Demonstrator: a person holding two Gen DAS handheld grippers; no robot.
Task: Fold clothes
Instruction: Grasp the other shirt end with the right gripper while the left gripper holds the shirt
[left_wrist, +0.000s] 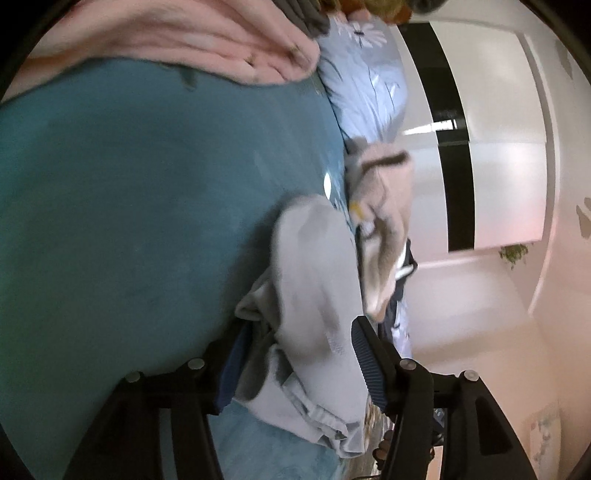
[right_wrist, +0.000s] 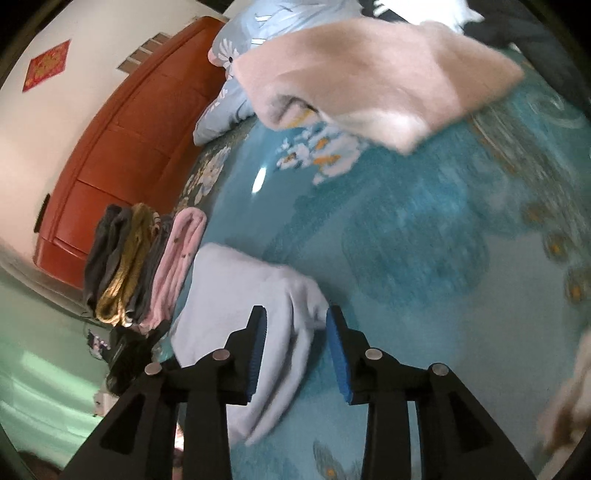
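Now both your grippers, left gripper (left_wrist: 295, 354) and right gripper (right_wrist: 293, 350), stand part-open astride the pale grey soft folded garment (right_wrist: 251, 295) lying on the teal patterned bedspread (right_wrist: 406, 240), pads seemingly unpressed, so you're likely releasing; next, probably fetch the cream fleece garment (right_wrist: 369, 74).

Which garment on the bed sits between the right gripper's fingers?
The pale grey-blue garment, lying between the open right gripper; the pink one lies farther away.
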